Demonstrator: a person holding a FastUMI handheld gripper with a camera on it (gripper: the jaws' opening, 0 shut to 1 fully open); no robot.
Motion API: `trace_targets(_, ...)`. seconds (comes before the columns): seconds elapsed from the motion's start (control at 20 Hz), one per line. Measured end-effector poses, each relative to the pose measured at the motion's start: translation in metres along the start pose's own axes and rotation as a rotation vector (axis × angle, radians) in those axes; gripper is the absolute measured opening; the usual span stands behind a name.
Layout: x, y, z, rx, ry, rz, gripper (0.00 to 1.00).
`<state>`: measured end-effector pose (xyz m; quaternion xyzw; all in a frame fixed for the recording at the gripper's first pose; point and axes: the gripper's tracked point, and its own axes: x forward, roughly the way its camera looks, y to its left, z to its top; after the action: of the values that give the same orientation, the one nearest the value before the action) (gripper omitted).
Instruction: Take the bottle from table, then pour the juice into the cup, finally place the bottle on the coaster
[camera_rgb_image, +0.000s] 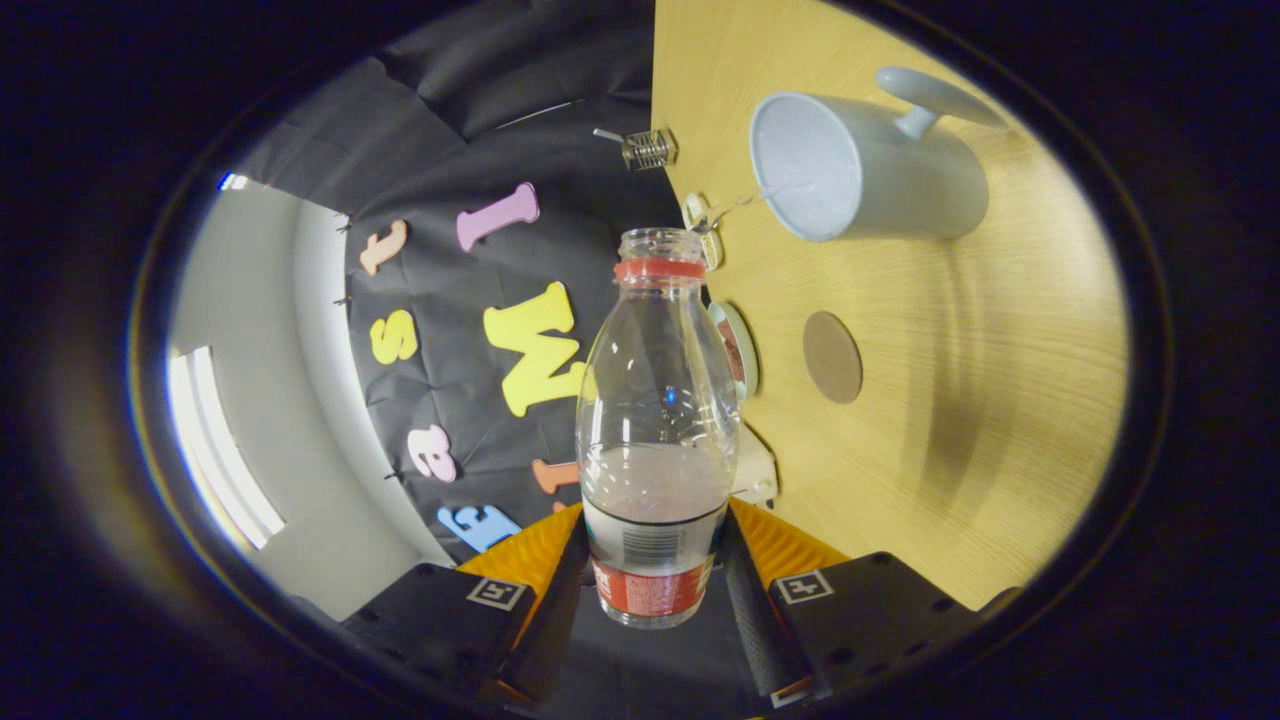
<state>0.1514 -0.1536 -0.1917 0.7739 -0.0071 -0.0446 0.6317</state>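
Note:
My gripper (655, 570) is shut on a clear plastic bottle (655, 420) with a red neck ring and a red label; both fingers press its lower part. The bottle has no cap and holds a little pale juice in its lower third. The view is rolled sideways, so the wooden table (950, 450) stands like a wall beside the bottle. A white cup (865, 170) with a handle rests on that table beyond the bottle's mouth, its opening facing me. A round brown coaster (832, 357) lies on the table beside the bottle's shoulder.
Small items sit along the table's far edge behind the bottle: a wire spring-like object (650, 148), a small pale piece (700, 225) and a round white-rimmed thing (738, 350). Black cloth wall (450, 130) hangs beyond the edge.

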Motion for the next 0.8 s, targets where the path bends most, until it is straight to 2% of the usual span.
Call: trace_targets(0.8,0.002,0.033,-0.005,0.132,-0.027,0.058,0.75)
